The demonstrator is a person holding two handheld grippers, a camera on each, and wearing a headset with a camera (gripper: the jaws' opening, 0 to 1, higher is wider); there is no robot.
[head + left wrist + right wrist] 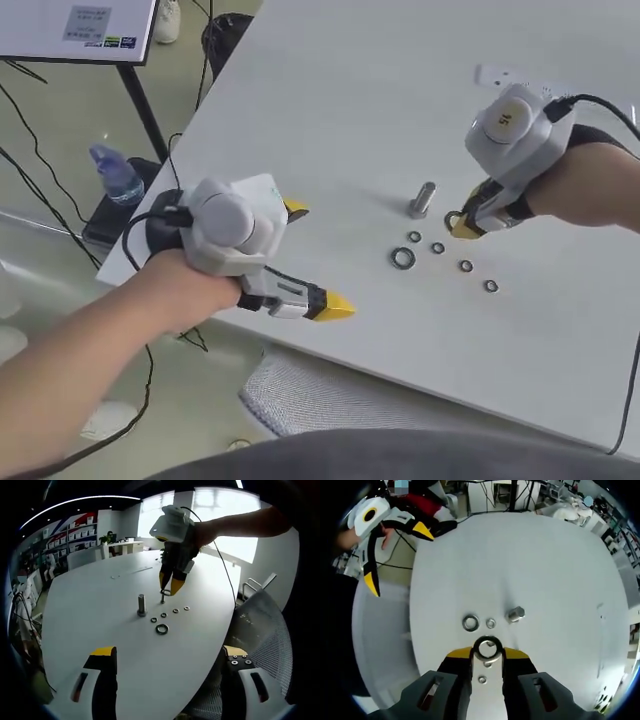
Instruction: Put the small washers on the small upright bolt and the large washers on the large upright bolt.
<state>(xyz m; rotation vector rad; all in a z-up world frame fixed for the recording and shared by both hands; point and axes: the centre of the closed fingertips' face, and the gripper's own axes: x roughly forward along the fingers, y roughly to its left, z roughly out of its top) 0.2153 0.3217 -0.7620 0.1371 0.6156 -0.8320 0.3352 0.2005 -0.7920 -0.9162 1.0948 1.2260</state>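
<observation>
A large upright bolt [423,198] [142,605] [515,614] stands on the white table [330,110]. Just right of it my right gripper [460,226] [168,588] [487,654] is shut on a large washer [452,220] [487,648], tips low over the table. In the left gripper view a thin upright pin [162,598], possibly the small bolt, shows under those tips. Another large washer [403,258] [161,629] [470,622] and several small washers [438,248] [175,611] [491,623] lie loose nearby. My left gripper [318,257] [169,652] hangs open at the table's near edge, holding nothing.
A mesh chair [300,392] [265,630] sits beside the table's near edge. On the floor to the left are a water bottle [115,172], cables and a screen stand [140,100]. A white socket strip [500,78] lies at the far right of the table.
</observation>
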